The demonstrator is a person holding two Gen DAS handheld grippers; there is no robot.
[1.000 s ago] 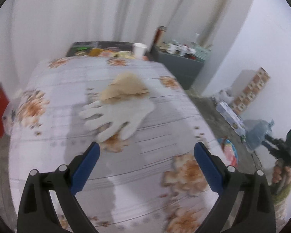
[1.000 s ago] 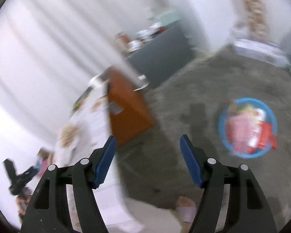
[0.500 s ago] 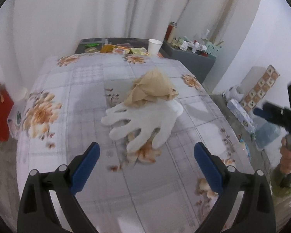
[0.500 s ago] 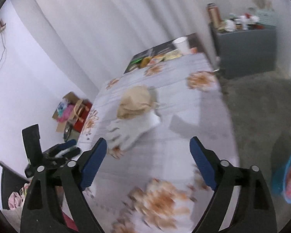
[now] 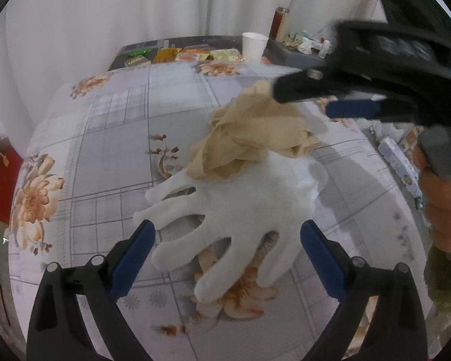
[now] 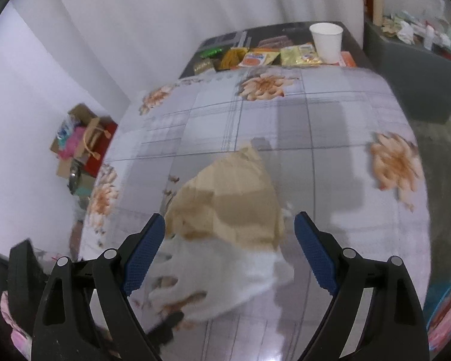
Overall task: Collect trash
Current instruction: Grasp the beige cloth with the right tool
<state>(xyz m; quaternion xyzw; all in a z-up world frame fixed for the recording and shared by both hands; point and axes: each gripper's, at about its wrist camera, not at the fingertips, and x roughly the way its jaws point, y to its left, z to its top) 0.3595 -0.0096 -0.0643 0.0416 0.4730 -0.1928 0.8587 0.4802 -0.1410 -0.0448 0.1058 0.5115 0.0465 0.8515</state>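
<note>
Black gripper [image 5: 227,249] arms, blue pads [image 5: 132,254], silver screws; olive sleeve [image 5: 443,279].

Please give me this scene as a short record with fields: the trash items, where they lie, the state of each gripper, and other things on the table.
surface: table with floral tablecloth
trash 1: white glove, flat, fingers spread
trash 2: crumpled brown paper, resting on the glove's cuff end
left gripper: open, either side of the glove's fingers
right gripper: open, over the brown paper
far end of table: white paper cup, snack packets
</note>
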